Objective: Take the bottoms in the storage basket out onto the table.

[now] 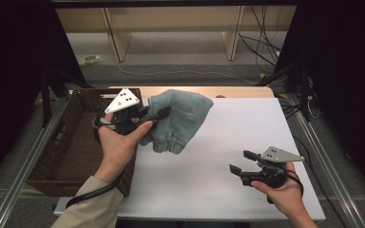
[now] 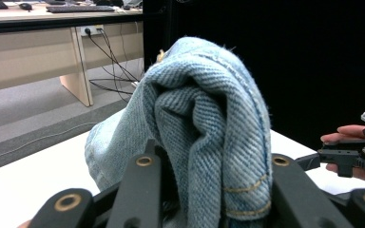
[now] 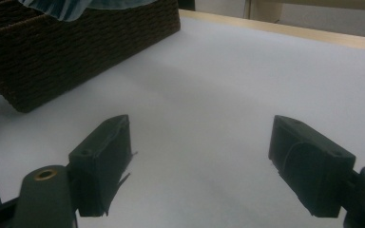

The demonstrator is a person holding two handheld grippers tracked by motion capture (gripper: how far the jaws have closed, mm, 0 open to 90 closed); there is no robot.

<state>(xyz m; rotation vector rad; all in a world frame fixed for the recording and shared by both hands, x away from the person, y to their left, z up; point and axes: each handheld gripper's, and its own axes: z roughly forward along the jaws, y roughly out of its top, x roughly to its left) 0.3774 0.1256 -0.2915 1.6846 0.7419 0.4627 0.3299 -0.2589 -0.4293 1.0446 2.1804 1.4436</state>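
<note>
A folded light-blue denim garment (image 1: 183,118) hangs just above the white table (image 1: 237,128), beside the basket's right wall. My left gripper (image 1: 159,114) is shut on it; in the left gripper view the thick denim fold (image 2: 204,109) fills the gap between the jaws of my left gripper (image 2: 209,166). At the front right, my right gripper (image 1: 238,160) is held open over the table with nothing between its fingers. The right gripper view shows bare white surface in the gap of my right gripper (image 3: 202,152), with the denim's edge (image 3: 76,7) at the top left.
A dark brown woven basket (image 1: 43,156) stands at the table's left edge, its wall (image 3: 76,52) in the right gripper view too. Cables and wooden shelving lie on the floor beyond the table. The other gripper (image 2: 347,156) appears at the right of the left gripper view.
</note>
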